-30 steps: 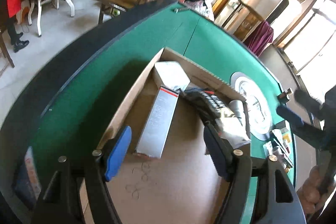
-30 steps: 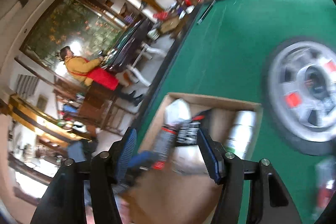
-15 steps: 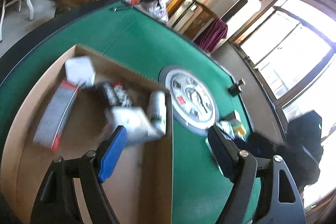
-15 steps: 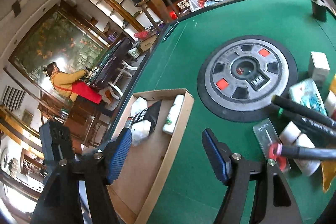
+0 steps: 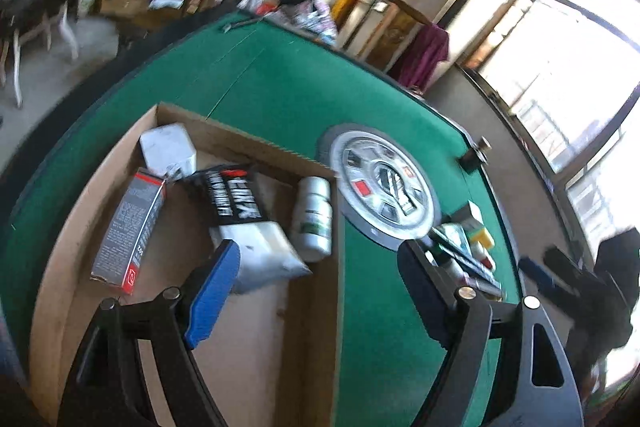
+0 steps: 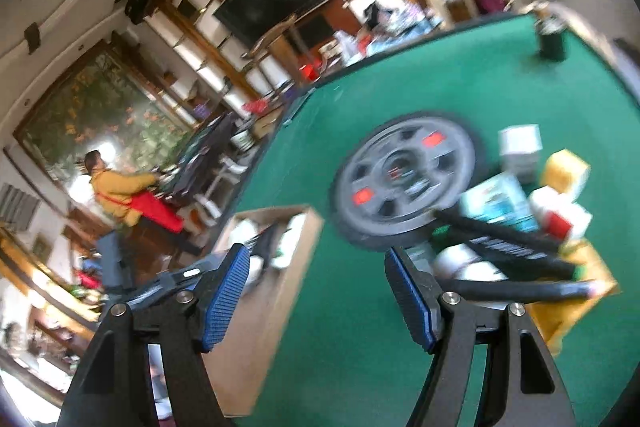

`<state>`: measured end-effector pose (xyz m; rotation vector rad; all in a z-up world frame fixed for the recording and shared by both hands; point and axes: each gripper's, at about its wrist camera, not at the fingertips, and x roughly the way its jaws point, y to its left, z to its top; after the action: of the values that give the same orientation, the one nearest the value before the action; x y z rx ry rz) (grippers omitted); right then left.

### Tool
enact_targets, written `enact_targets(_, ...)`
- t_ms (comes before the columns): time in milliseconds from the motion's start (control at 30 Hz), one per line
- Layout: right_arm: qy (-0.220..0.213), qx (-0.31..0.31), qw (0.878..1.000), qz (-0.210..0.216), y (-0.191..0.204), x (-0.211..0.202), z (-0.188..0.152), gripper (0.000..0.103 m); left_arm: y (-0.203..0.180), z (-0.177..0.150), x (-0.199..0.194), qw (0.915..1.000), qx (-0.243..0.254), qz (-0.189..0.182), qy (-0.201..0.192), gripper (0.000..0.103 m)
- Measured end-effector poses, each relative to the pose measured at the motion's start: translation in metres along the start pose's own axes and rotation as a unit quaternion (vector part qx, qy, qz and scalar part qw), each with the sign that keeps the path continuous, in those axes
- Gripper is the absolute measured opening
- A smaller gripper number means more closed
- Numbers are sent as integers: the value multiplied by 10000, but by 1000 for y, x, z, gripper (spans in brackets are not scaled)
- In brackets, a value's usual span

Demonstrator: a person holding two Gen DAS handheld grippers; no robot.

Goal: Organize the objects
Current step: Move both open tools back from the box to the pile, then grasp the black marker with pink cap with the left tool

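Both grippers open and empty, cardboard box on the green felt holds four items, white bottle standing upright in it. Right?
Not quite: the white bottle lies on its side against the wall of the cardboard box, as the left wrist view shows. The rest holds: left gripper and right gripper are open and empty, and four items sit in the box on the green felt.

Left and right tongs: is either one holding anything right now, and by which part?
Nothing is held. The left tongs stand open over the cardboard box; the right tongs stand open over the green table, jaws bare.
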<state>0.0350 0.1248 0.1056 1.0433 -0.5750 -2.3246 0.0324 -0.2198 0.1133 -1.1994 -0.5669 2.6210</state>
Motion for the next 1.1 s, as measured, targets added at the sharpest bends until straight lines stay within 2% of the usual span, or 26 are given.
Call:
enact_targets(100, -120, -22, 9990, -434, -22, -19, 1, 76, -35, -11, -7, 9991, 423, -91, -17, 84)
enact_targets(300, -120, 245, 9942, -1044, -73, -40, -3, 76, -86, -40, 3, 9951, 850, -463, 195, 84)
enact_targets(467, 42, 510, 9911, -1229, -116, -35, 5, 76, -106, -67, 16, 9912, 1092, -559, 496, 84)
enact_targets(500, 90, 582, 9911, -1192, -123, -32, 5, 76, -105, -71, 19, 9912, 1090, -535, 532, 84)
enact_targets(667, 460, 782, 9954, -314, -136, -8, 5, 77, -96, -81, 30, 9925, 918, -402, 705, 84)
enact_targets(767, 775, 708, 9944, 107, -122, 6, -3, 77, -92, -84, 35, 9930, 830, -349, 759, 84)
enact_targets(967, 1501, 427, 9823, 1033, -85, 27, -34, 78, -89, -85, 46, 9927, 746, -356, 883, 84)
enact_targets(1100, 1280, 199, 9889, 725, -78, 20, -35, 78, -91, -89, 56, 9919, 805, -269, 950, 84)
